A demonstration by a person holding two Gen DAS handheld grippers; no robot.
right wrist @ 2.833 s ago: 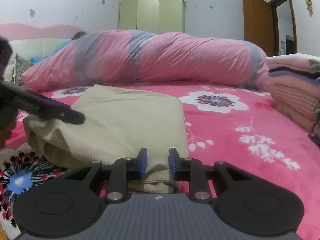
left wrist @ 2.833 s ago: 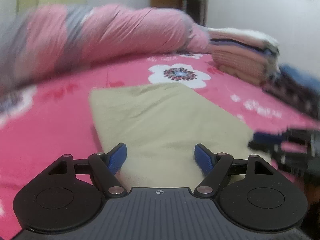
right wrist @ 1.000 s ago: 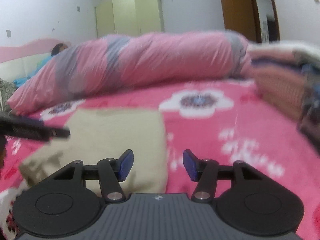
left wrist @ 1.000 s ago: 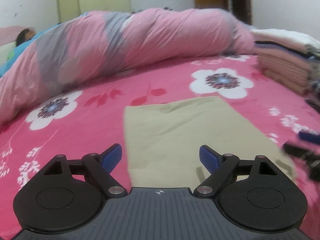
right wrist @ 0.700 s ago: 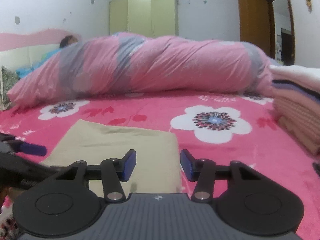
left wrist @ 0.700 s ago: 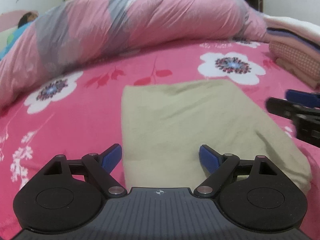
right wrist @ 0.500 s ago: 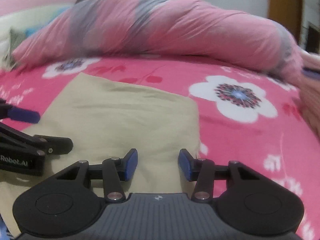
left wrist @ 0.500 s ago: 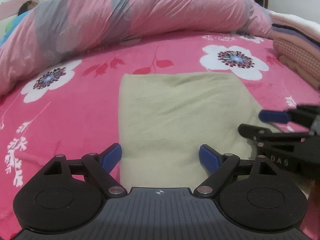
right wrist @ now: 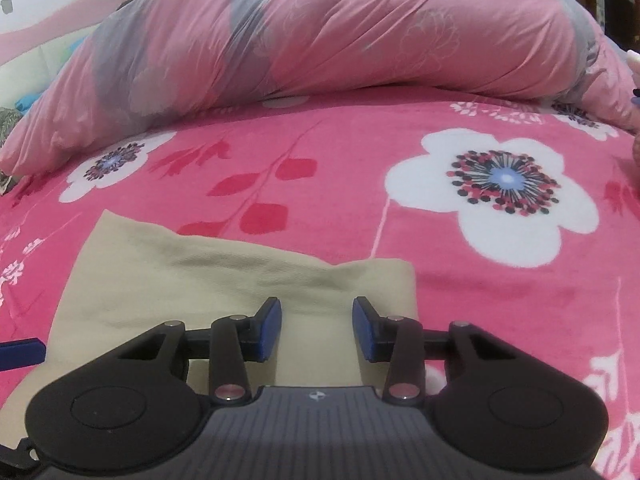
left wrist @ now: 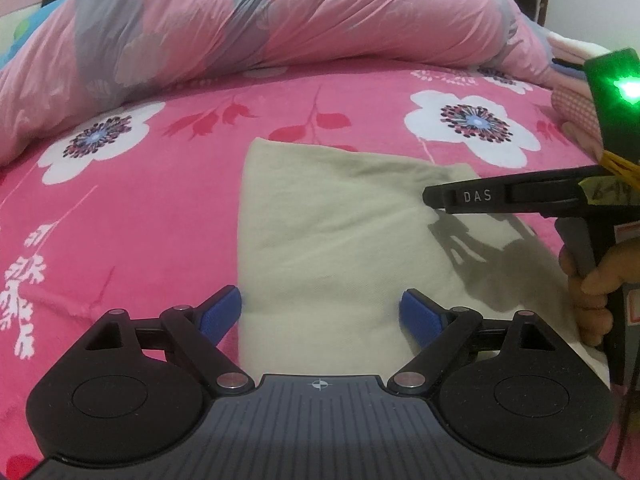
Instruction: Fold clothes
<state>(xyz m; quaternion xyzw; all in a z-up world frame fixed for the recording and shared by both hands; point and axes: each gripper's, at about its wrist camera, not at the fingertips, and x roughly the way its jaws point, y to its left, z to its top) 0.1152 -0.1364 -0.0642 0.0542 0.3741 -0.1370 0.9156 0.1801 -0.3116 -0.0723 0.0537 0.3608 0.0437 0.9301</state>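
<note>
Beige garment [left wrist: 340, 240] lies folded flat, rectangular, on pink floral blanket [left wrist: 160, 200]; L gripper [left wrist: 320, 314] jaws wide apart over near edge; R gripper [right wrist: 316, 330] part-open above far corner, gripping nothing; if folding further, pinch all layers, keep edges aligned

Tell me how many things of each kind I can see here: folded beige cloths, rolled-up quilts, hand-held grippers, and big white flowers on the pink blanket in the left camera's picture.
Folded beige cloth: 1
Rolled pink and grey quilt: 1
Hand-held grippers: 2, the left hand-held gripper and the right hand-held gripper
Big white flowers on the pink blanket: 2
Total: 6
</note>
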